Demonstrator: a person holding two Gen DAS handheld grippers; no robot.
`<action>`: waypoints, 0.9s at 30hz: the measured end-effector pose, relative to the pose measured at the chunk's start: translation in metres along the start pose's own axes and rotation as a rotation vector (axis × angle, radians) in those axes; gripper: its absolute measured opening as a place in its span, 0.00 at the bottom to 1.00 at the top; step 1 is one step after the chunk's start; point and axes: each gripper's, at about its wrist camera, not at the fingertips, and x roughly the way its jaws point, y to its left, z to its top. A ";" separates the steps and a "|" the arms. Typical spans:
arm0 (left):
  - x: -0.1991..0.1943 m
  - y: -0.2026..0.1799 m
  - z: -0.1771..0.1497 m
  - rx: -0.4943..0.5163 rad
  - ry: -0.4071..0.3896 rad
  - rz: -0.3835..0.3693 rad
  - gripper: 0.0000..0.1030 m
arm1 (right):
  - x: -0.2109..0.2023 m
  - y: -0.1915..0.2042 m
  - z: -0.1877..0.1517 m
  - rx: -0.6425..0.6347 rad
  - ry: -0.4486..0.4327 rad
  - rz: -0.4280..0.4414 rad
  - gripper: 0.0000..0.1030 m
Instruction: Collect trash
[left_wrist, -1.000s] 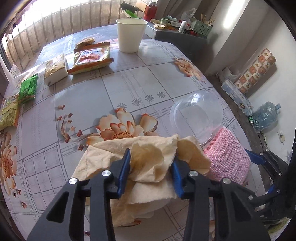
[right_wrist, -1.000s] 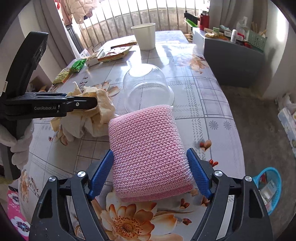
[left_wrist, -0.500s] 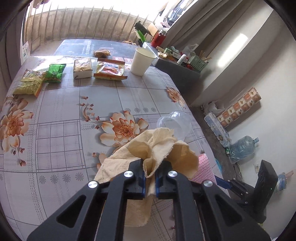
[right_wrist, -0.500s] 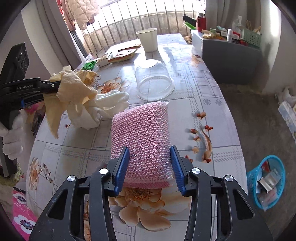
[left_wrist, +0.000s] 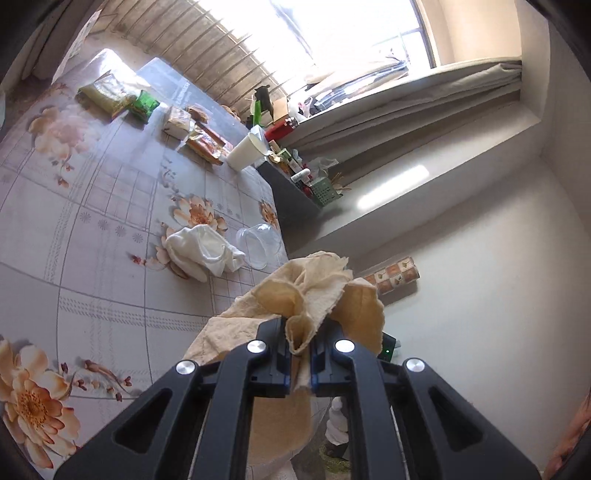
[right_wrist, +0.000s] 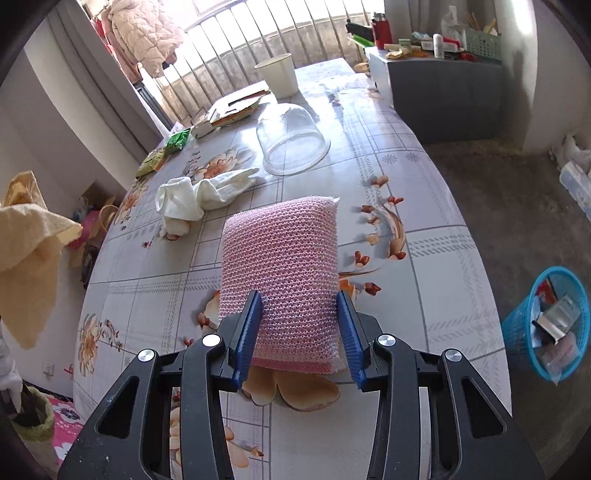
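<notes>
While the left gripper (left_wrist: 300, 356) pinches a crumpled yellow cloth (left_wrist: 317, 291) tight, lifted clear off the table's (left_wrist: 110, 258) left edge, only its own camera shows the clamp; the right view catches just the hanging cloth. Across the floral tablecloth lie white gloves (right_wrist: 199, 197) and a clear dome lid (right_wrist: 293, 138). Near the front edge the right gripper (right_wrist: 301, 325) squeezes a pink sponge (right_wrist: 282, 258), and only this view shows the blue trash basket (right_wrist: 546, 325) on open floor.

pink sponge (right_wrist: 282, 258), yellow cloth (left_wrist: 317, 291) — floral tablecloth (right_wrist: 424, 206)
</notes>
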 end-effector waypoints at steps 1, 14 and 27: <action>0.001 0.013 -0.008 -0.025 -0.010 0.018 0.06 | -0.001 -0.002 -0.001 0.007 -0.001 0.005 0.38; 0.032 0.044 -0.065 0.287 0.075 0.575 0.31 | -0.001 0.000 -0.003 0.004 0.021 0.011 0.60; 0.032 0.052 -0.069 0.303 0.131 0.731 0.67 | 0.009 0.016 0.001 0.017 0.042 0.001 0.77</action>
